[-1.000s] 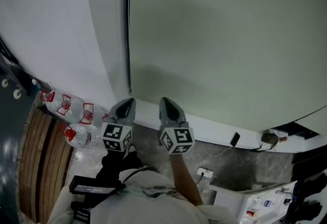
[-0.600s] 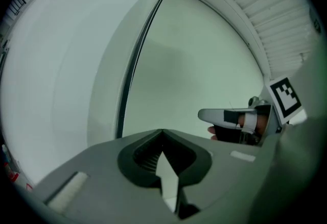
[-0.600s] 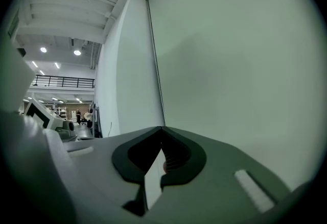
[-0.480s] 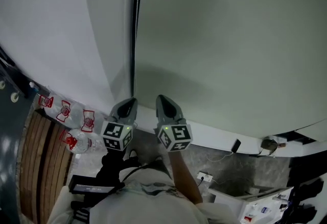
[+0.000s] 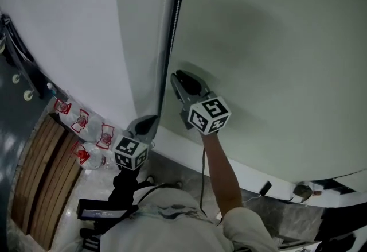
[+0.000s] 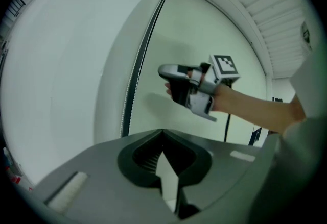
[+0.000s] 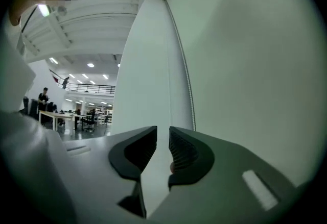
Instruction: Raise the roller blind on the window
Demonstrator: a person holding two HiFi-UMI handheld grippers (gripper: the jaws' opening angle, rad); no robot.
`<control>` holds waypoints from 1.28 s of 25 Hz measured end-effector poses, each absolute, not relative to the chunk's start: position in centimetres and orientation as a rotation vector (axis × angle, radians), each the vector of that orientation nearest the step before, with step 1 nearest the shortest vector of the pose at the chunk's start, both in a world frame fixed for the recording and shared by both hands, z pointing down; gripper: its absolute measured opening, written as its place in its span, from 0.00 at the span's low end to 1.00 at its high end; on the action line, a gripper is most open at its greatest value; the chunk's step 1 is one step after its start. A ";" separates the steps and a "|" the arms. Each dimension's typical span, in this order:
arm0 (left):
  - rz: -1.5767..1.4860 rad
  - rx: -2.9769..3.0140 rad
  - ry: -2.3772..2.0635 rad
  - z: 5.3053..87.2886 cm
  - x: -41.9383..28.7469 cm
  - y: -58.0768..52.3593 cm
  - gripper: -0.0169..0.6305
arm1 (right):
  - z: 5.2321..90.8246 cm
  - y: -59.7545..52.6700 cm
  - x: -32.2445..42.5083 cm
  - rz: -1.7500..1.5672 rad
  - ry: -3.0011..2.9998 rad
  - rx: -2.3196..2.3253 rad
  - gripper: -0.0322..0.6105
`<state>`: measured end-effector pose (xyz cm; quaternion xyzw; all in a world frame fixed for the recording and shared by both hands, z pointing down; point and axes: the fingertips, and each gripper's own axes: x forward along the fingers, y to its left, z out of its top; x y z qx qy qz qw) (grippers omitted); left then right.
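The pale green roller blind (image 5: 275, 44) hangs lowered over the window and fills the right of the head view. Its bead chain (image 5: 175, 27) runs down the dark gap at the blind's left edge. My right gripper (image 5: 179, 77) is raised beside the chain, its tips close to it. In the right gripper view its jaws (image 7: 163, 128) have just been opening and stand slightly parted with nothing between them; the chain (image 7: 185, 75) passes just to their right. My left gripper (image 5: 149, 123) is lower, near the chain's bottom end. Its jaws (image 6: 163, 132) meet at the tips, with nothing held.
A white pillar (image 5: 86, 27) stands left of the chain. On the floor below lie several water bottles with red labels (image 5: 86, 124) beside a wooden slatted board (image 5: 34, 182). A white ledge (image 5: 252, 173) runs under the blind. A dark rack (image 5: 17, 67) is at far left.
My right gripper has risen from beside the left one and moved up against the chain. The left gripper has stayed low. The head view has shifted, so the chain now sits further right.
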<state>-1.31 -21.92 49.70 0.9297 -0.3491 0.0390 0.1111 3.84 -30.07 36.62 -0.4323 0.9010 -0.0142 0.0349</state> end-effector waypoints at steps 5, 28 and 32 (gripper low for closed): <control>0.133 2.715 -0.991 51.0 -1.9 -21.7 0.02 | 33.0 -36.0 -0.2 0.094 2.956 -1.104 0.21; 0.047 2.773 -1.078 47.2 -2.7 -24.0 0.03 | 29.8 -27.9 -2.7 0.053 3.141 -0.575 0.06; 0.030 2.810 -1.064 45.9 -1.2 -25.2 0.22 | 29.4 -24.5 -2.6 0.062 3.150 -0.511 0.06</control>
